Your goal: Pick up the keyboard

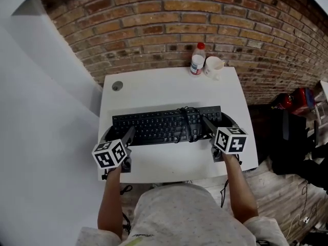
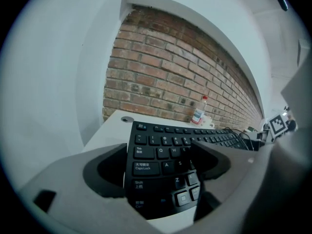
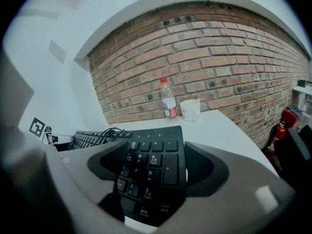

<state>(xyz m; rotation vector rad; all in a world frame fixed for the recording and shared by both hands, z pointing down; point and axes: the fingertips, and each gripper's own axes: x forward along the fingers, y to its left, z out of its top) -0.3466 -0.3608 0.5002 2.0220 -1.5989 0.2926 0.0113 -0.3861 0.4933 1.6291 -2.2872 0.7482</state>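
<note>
A black keyboard (image 1: 164,124) lies lengthwise across the white table (image 1: 169,88), with its cable (image 1: 187,121) bundled on top near the right side. My left gripper (image 1: 120,133) is at the keyboard's left end, jaws wide apart: one jaw is outside the edge, the other over the letter keys (image 2: 168,152). My right gripper (image 1: 218,122) straddles the number-pad end (image 3: 153,155) the same way, open. Neither pair of jaws presses on the keyboard.
A plastic bottle (image 1: 197,59) and a white cup (image 1: 213,66) stand at the table's back edge by the brick wall. A round cable hole (image 1: 117,85) is at back left. Dark bags (image 1: 287,137) and a red object (image 1: 300,99) sit on the floor at right.
</note>
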